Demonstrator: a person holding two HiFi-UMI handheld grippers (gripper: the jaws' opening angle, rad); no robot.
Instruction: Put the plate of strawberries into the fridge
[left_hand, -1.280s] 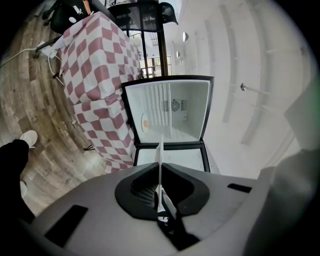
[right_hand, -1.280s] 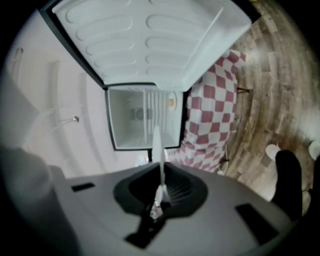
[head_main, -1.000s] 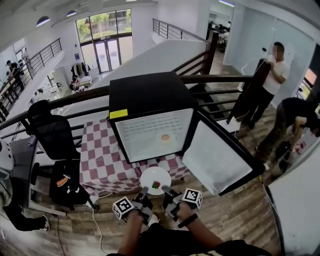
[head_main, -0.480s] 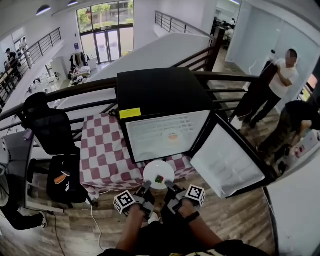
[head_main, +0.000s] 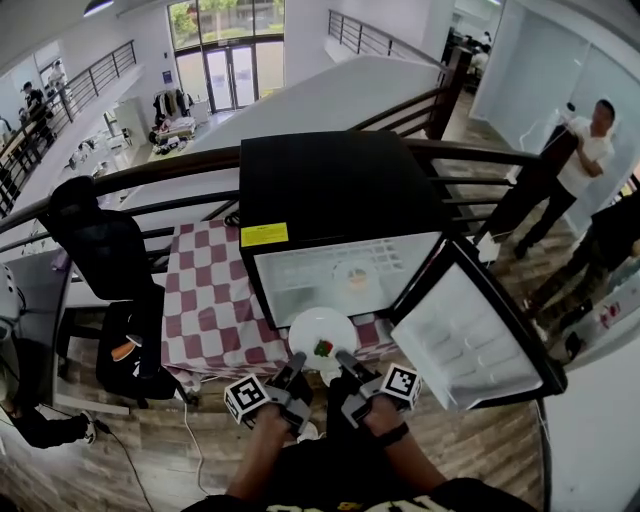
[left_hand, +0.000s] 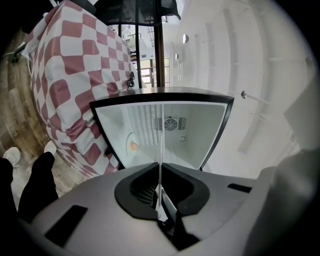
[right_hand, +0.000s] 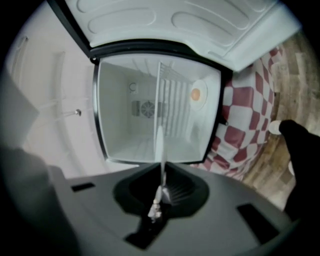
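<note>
With the jaws of your left gripper (head_main: 296, 363) and right gripper (head_main: 343, 359) clenched on its rim, the plate (head_main: 318, 326) of strawberries (head_main: 323, 348) has neared the open fridge (head_main: 325, 185) straight ahead of them, so sliding it in likely comes next.

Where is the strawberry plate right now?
The plate is low at centre of the head view, held at its near rim by the left gripper and right gripper, just before the open fridge.

Bright daylight enters through the glass doors (head_main: 232, 72) at eleven o'clock in the head view. The fridge (head_main: 340, 278) interior glows white. Fisheye bending warps all edges, and the right gripper view is soft with black corners.
</note>
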